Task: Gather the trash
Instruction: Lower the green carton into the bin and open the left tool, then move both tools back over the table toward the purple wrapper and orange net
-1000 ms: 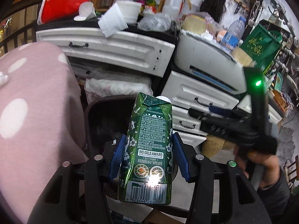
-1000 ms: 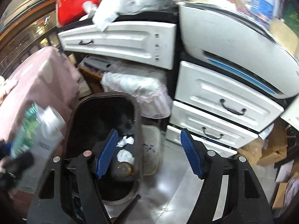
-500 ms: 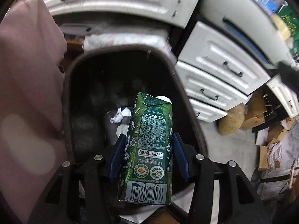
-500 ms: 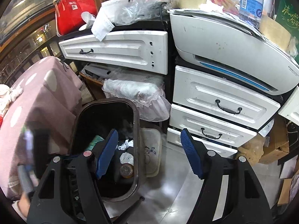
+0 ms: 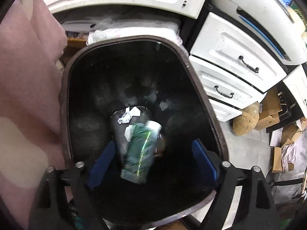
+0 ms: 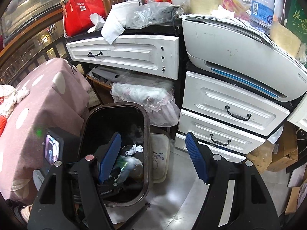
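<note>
Carton (image 5: 139, 151) drops blurred inside the bin (image 5: 184, 57), clear of the left gripper (image 5: 153, 163), whose jaws have just opened. Right gripper (image 6: 153, 157) hovers open, empty. Release step; next, fetch more trash.

Left wrist view: aimed steeply down from close above the open bin (image 5: 199, 80), its rim filling most of the picture.
Right wrist view: set farther back and less steeply tilted, faced toward the drawers (image 6: 236, 105).
Shared: the bin (image 6: 146, 134), drawers (image 5: 234, 57) and pink cloth (image 5: 28, 76) are seen in both.
</note>
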Tool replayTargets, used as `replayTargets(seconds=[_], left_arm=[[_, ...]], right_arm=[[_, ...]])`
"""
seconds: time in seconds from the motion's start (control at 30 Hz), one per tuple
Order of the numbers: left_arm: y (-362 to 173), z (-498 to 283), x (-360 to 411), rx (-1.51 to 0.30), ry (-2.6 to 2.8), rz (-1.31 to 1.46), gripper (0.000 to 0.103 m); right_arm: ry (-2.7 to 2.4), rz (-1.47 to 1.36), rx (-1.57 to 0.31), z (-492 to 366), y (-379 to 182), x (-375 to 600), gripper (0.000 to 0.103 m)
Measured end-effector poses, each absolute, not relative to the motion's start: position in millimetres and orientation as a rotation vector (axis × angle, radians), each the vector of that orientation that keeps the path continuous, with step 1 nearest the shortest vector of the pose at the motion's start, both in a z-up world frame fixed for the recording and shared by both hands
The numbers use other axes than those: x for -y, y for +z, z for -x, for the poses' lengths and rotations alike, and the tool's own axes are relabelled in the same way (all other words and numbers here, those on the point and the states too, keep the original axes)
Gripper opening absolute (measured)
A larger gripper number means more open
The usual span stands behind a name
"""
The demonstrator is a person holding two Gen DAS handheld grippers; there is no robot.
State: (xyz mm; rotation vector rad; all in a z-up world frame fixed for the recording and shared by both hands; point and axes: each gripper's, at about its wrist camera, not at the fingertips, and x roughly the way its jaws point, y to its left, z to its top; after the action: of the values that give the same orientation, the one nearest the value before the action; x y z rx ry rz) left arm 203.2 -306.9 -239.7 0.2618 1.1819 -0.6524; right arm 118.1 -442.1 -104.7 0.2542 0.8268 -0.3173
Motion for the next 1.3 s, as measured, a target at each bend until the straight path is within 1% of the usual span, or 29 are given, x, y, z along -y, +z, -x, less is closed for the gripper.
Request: replayTargets(seconds=[0.17, 0.27, 0.3, 0.4, 0.63, 0.77, 0.97, 1.3], left_arm=[[-214, -182, 305, -1.129, -0.669, -0.291, 0.086], [-188, -162, 302, -1.068, -0.713, -0.304, 0.090], [-179, -156, 299, -1.044, -0.730, -0.302, 0.092], [-148, -134, 289, -0.951, -0.775, -0.312, 0.095], [-91, -102, 254, -0.751, -0.783, -0.324, 0.097], [-71, -102, 229, -0.711, -0.754, -0.278, 0.097], [-56, -113, 184, -0.681, -0.658, -0.267, 0.097], [-30, -141, 74, -0.658, -0.404, -0.183, 0.097]], right_arm=[[-0.322, -0.243, -0.817, -116, -101, 442, 0.072], [-0.325, -0.239, -0.809, -116, -98, 442, 0.073], [-0.326, -0.235, -0.807, -116, -96, 442, 0.073], [-0.327, -0.222, -0.796, -117, -90, 440, 0.075], [-0.280, -0.208, -0.777, -123, -76, 424, 0.075], [-0.217, -0.188, -0.774, -131, -68, 401, 0.076], [-0.063, -0.122, -0.768, -148, -53, 346, 0.076], [0.219, -0.028, -0.784, -179, -41, 235, 0.076]])
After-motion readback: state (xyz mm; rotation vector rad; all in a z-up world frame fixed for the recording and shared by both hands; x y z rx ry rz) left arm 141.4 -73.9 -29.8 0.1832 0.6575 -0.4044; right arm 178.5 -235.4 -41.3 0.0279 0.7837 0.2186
